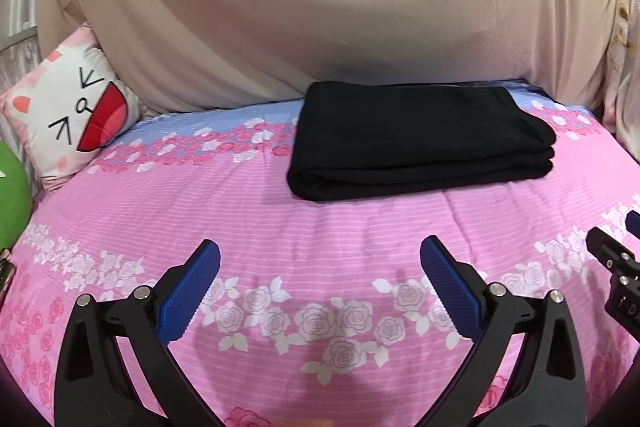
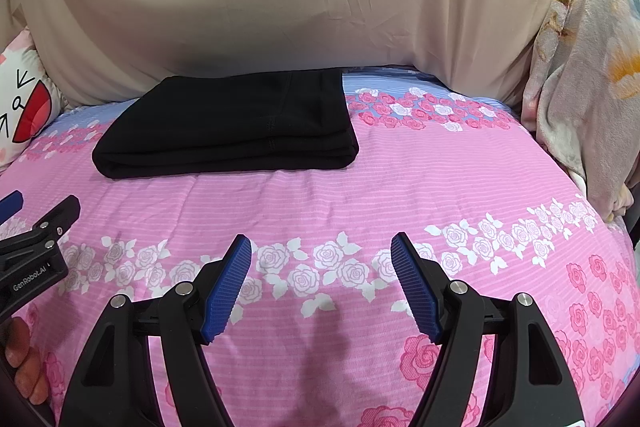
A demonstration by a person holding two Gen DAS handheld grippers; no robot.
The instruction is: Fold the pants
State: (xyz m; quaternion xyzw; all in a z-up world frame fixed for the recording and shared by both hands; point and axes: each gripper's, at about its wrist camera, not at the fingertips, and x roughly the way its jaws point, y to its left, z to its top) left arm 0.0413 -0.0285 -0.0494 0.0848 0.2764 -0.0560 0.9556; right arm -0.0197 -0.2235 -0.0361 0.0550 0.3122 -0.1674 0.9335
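The black pants point(image 1: 420, 139) lie folded in a flat, layered rectangle on the pink floral bedsheet point(image 1: 320, 227), near the far side of the bed. They also show in the right wrist view point(image 2: 228, 127). My left gripper point(image 1: 320, 251) is open and empty, hovering over the sheet well in front of the pants. My right gripper point(image 2: 320, 243) is open and empty too, at a similar distance in front of the pants. The right gripper's edge shows at the far right of the left wrist view point(image 1: 616, 259), and the left gripper's edge at the far left of the right wrist view point(image 2: 40, 239).
A beige sheet point(image 1: 320, 7) hangs behind the bed. A cat-face cushion point(image 1: 68, 115) leans at the back left, beside a green object point(image 1: 12, 195). A pale floral blanket point(image 2: 580, 87) is bunched at the right edge of the bed.
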